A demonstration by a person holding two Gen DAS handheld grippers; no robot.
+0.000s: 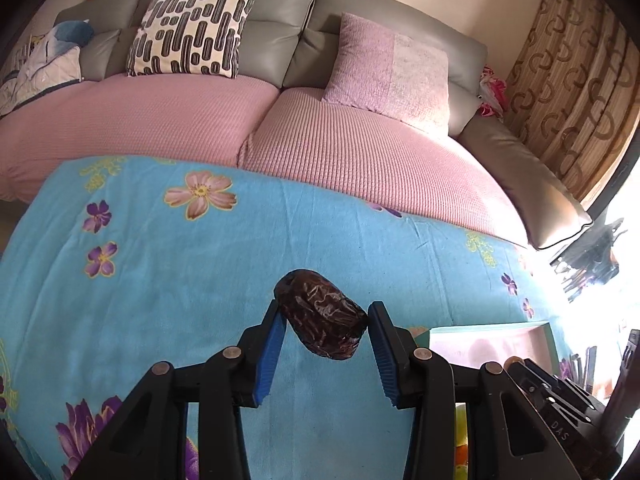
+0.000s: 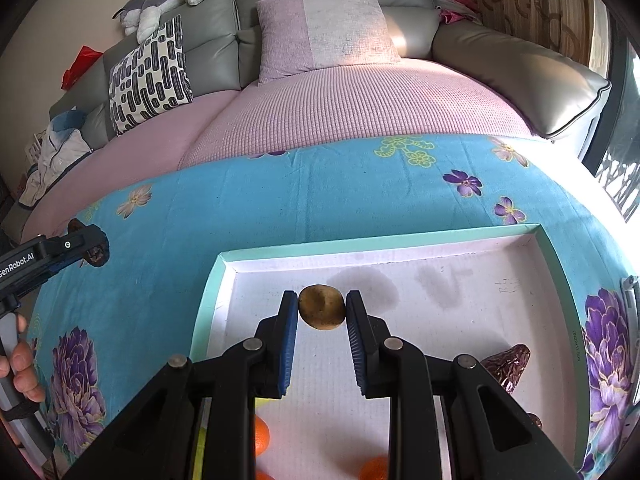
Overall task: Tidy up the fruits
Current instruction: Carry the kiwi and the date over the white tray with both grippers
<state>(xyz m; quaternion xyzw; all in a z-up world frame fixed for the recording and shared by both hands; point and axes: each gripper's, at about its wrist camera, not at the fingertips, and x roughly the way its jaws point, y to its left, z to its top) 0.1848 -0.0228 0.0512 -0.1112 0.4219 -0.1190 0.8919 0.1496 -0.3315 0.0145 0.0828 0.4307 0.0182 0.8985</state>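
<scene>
My left gripper point(image 1: 326, 312) is shut on a dark brown, wrinkled date point(image 1: 322, 322) in shiny wrap, held over the blue flowered cloth point(image 1: 160, 280). The right wrist view shows the same gripper point(image 2: 86, 246) and date point(image 2: 97, 255) at the far left. My right gripper point(image 2: 322, 307) is shut on a small round brown fruit point(image 2: 322, 306) above a white tray with a teal rim point(image 2: 380, 240). Another wrapped date point(image 2: 506, 364) lies at the tray's right side. Two oranges point(image 2: 262, 436) point(image 2: 374, 468) sit near its front edge. The tray's corner point(image 1: 488, 326) shows right of the left gripper.
The cloth-covered table stands against a grey sofa with a pink cover point(image 1: 360, 152), a pink pillow point(image 2: 324, 28) and a patterned pillow point(image 1: 192, 28). A patterned curtain point(image 1: 580, 80) hangs at the right. A person's hand point(image 2: 20, 364) grips the left tool's handle.
</scene>
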